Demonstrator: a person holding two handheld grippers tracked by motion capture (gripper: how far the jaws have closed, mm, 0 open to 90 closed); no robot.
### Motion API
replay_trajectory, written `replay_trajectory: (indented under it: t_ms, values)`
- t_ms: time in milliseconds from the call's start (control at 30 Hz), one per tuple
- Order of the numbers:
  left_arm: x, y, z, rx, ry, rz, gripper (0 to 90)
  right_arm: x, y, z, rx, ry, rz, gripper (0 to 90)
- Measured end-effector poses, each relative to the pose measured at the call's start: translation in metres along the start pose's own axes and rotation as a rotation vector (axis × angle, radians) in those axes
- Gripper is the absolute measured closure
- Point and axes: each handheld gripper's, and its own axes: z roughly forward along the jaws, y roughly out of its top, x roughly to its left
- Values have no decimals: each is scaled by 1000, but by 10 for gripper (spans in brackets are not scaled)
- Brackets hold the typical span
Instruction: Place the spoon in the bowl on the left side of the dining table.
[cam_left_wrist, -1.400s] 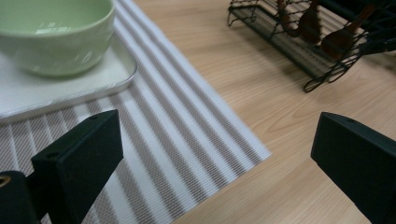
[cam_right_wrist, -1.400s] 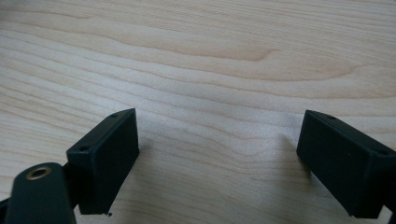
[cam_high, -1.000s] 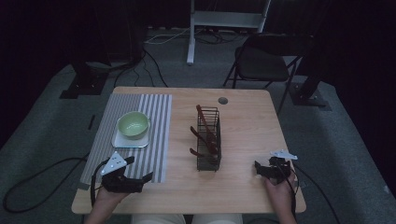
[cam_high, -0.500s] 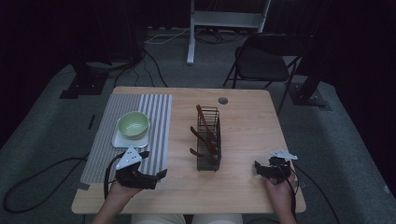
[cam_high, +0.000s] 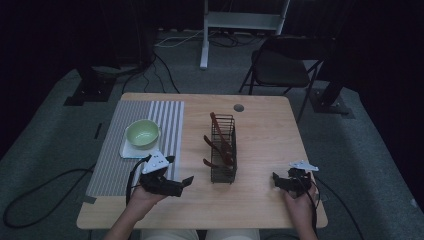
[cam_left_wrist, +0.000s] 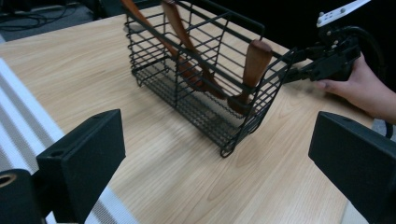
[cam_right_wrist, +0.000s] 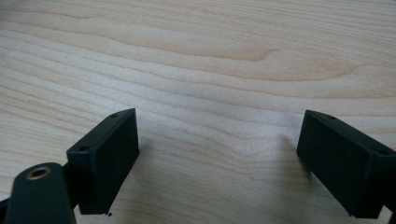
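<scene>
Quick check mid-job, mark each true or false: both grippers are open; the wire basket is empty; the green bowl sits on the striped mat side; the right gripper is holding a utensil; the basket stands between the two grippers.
1. Both grippers are open. True: left gripper and right gripper each have their jaws apart.
2. The basket is empty. False: it holds brown utensils.
3. The bowl sits over the striped mat. True.
4. The right gripper holds a utensil. False: nothing between its jaws, bare table.
5. The basket stands between the grippers. True.
</scene>
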Motion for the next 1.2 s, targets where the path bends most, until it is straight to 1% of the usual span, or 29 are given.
replay_trajectory:
  t_ms: [67,133,167,200,300,367,400,433,467,533,567,600,633,700,733,767,800,833,867,900,967,1000,1033,1067,1100,1133,1200]
  values:
    - [-1,2,4,1,-13,0,43,0,0,0,0,0,0,122]
    - [-2,4,8,0,-15,1,49,0,0,0,0,0,0,122]
    - [-3,5,9,-5,-14,-3,63,0,0,0,0,0,0,122]
    - [-3,6,11,-7,-23,-6,63,0,0,0,0,0,-1,122]
    - [-6,11,17,-9,-40,2,68,0,0,0,0,0,-1,122]
    - [-8,14,20,-17,-39,8,125,0,0,0,0,0,-1,122]
    - [-10,16,23,-16,-53,7,125,0,0,0,0,0,-1,122]
    - [-11,17,25,-16,-51,8,125,0,0,0,0,0,-1,122]
    - [-12,19,28,-18,-59,7,126,0,0,0,0,0,-1,122]
    - [-13,21,32,-19,-58,-2,137,0,0,0,0,0,-1,122]
    - [-13,22,34,-21,-71,-3,146,0,0,0,0,0,-1,122]
    - [-13,22,36,-17,-60,-4,149,0,0,0,0,0,-1,122]
    - [-14,23,38,-14,-64,-5,150,0,0,0,0,0,-1,122]
    - [-15,22,42,-14,-42,2,150,0,0,0,0,0,-1,122]
    - [-15,22,43,-17,-49,-5,172,0,0,0,0,0,-1,122]
    - [-15,21,45,-21,-41,-18,212,0,0,0,0,0,0,122]
    - [-15,20,46,-25,-47,-25,221,0,0,0,0,0,-1,123]
    - [-14,19,47,-33,-63,-29,286,0,0,0,-1,0,-1,123]
    - [-14,19,48,-34,-51,-32,321,0,0,0,-1,0,-1,123]
    - [-15,19,49,-33,-64,-31,343,0,0,0,0,0,-1,123]
    - [-16,18,51,-35,-64,-14,439,0,0,0,0,0,-1,123]
    - [-17,18,52,-31,-68,-2,464,0,0,0,-1,0,-1,123]
    - [-18,18,54,-32,-52,3,473,0,0,0,-1,0,-1,123]
    - [-18,18,55,-33,-54,1,479,0,0,0,-1,0,-1,123]
    - [-18,17,56,-35,-70,-1,528,0,0,0,-1,0,-1,123]
    - [-19,16,57,-36,-61,-2,536,0,0,0,-1,0,-1,123]
    - [-18,15,58,-43,-80,-10,614,0,0,0,-1,0,-1,123]
